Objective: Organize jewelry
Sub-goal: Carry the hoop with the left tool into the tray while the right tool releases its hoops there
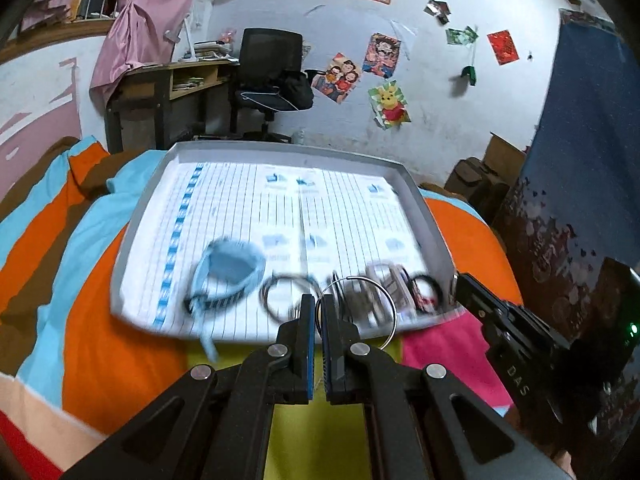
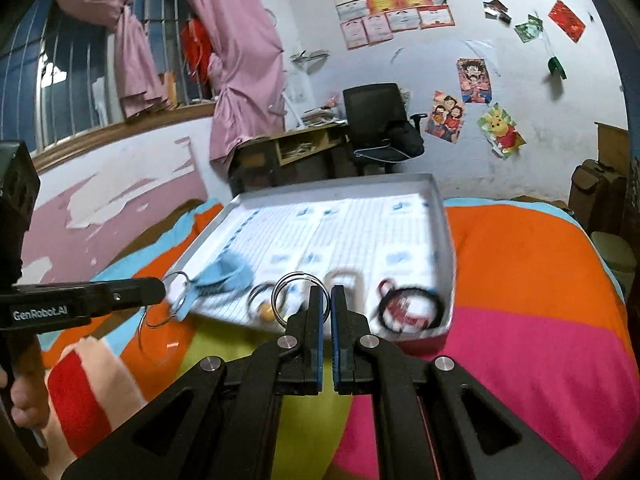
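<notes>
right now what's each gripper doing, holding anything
Left gripper: shut on a silver ring.
Right gripper: shut on a silver ring of its own.

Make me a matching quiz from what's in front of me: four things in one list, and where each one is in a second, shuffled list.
Things:
1. blue fabric band
2. black-and-red bracelet
3. silver ring
4. black office chair

Places:
A. pinched in the left gripper
B. beside the desk at the far wall
C. near right corner of the tray
D. near left part of the tray

Pairs: 1-D, 2-C, 3-A, 4-B
</notes>
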